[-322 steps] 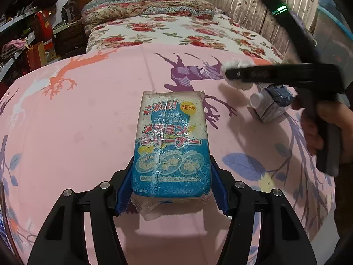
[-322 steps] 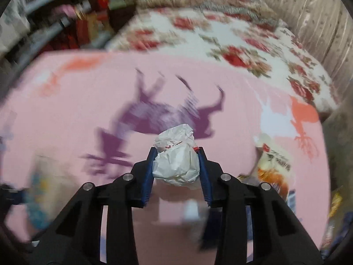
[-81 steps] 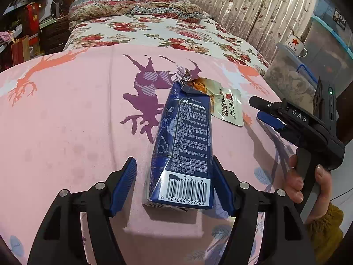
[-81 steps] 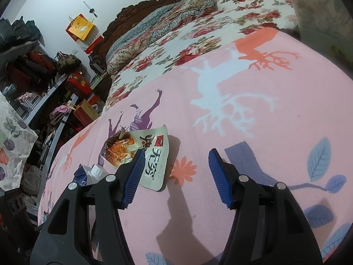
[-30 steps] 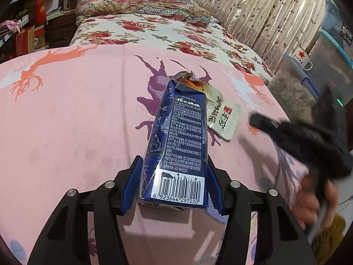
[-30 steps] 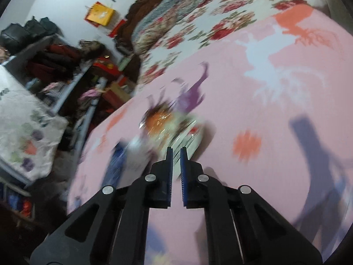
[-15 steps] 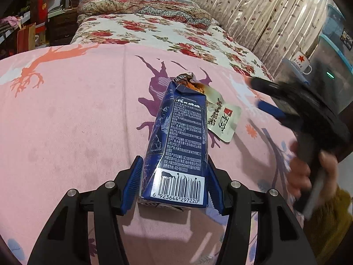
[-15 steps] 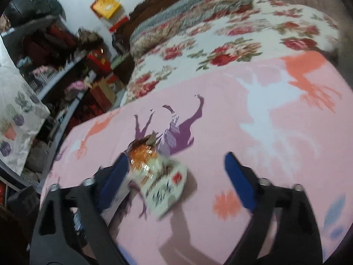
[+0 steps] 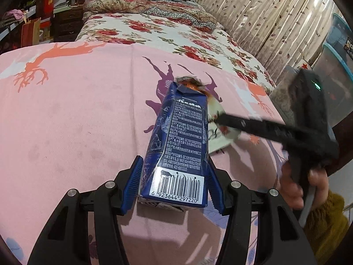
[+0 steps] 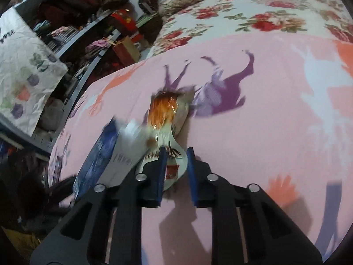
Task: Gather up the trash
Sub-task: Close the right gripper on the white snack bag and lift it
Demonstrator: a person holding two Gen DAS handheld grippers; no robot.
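- Since half a second ago, the right gripper (image 10: 175,165) has swung in from the right of the left-wrist view and now reaches over the snack wrapper (image 10: 168,119); the earlier sponge pack and paper wad are gone from the pictures.
- Its blue fingers (image 10: 160,167) are closing, with the wrapper's near edge between them; whether they already pinch it, I cannot tell.
- At lower centre of the left-wrist view, the left gripper (image 9: 174,185) pinches a dark blue carton (image 9: 181,145) by its barcoded end, both fingers pressed to its sides.
- Carton and wrapper lie side by side on the pink deer-print bed cover (image 9: 66,114), mid-frame, the wrapper just right of the carton.
- Judging progress: two pieces remain on the bed, one gripped, one nearly so. Both still need carrying to a bin, which no picture shows.
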